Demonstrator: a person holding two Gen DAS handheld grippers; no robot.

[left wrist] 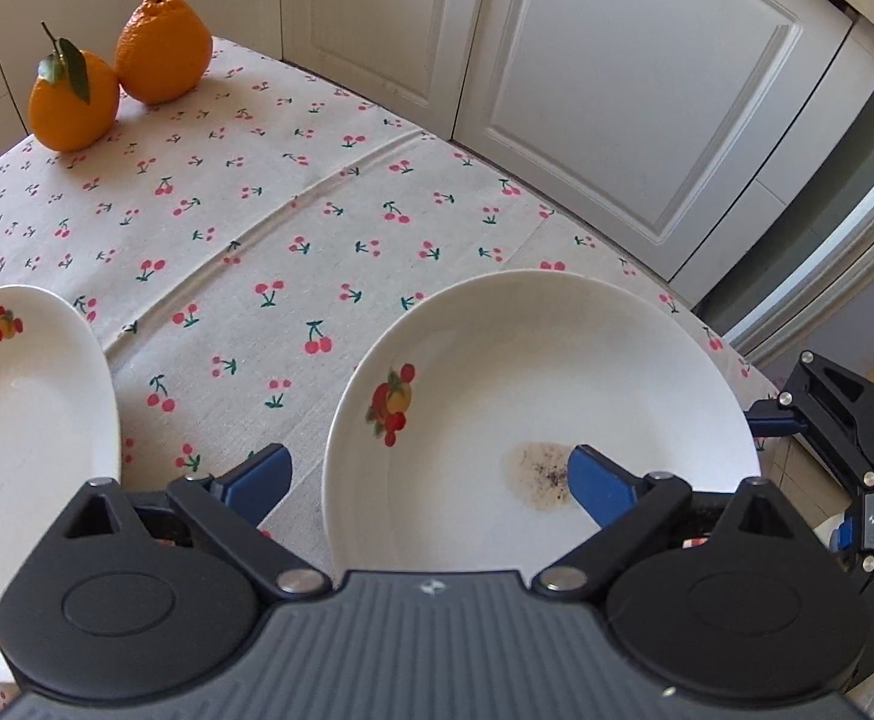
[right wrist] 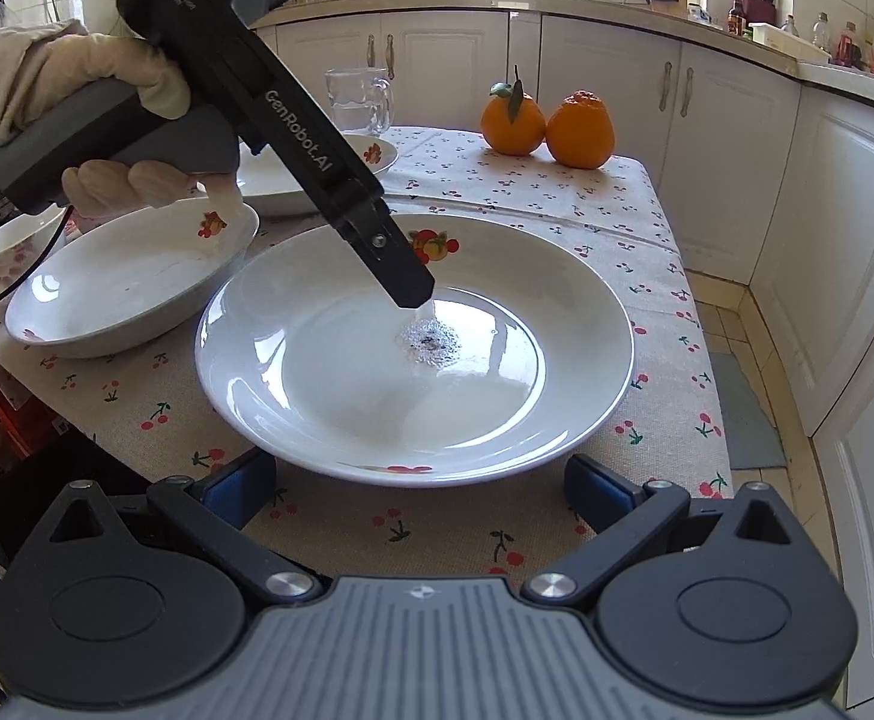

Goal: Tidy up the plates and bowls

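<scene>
The left gripper (left wrist: 431,483), open, straddles the near rim of the stained plate (left wrist: 557,372)

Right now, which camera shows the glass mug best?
The right wrist view: the glass mug stands at the table's far side, behind the plates, only its base hidden. The left wrist view does not show it at all.

the left wrist view looks steeply down, close over the large plate (left wrist: 557,372); the right wrist view faces it lower and nearer level. both share the oranges (left wrist: 119,69) upper left and the tabletop (left wrist: 245,222).
</scene>
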